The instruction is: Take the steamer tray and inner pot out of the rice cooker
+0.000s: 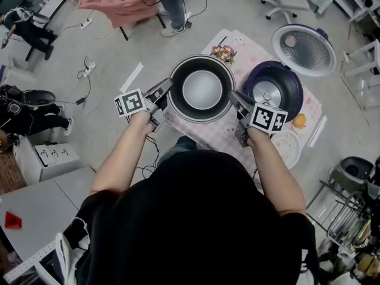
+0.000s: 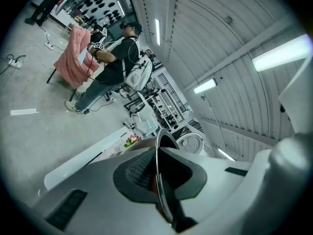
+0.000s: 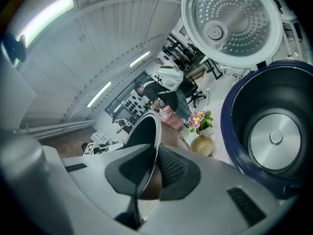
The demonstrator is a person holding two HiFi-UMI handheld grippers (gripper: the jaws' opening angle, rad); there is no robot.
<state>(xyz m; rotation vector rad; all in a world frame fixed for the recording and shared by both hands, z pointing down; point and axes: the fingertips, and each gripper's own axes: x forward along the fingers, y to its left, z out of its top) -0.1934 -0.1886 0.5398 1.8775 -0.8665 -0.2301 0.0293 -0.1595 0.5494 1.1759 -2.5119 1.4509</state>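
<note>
pot (image 1: pixel 202 89): dark grey, silver rim | cooker (image 1: pixel 294 86): deep purple-blue | tabletop cloth (image 1: pixel 248 47): pink-white check | flowers (image 1: pixel 224 53): pink, yellow

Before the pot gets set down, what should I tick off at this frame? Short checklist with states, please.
1. Left tool shut on the inner pot rim: ok.
2. Right tool shut on the opposite rim: ok.
3. Pot clear of the rice cooker: ok; its heating plate lies bare.
4. Lid open and out of the way: ok.
5. Set-down spot on the cloth: cannot tell; the pot hides it, and the flower pot stands close by.
</note>
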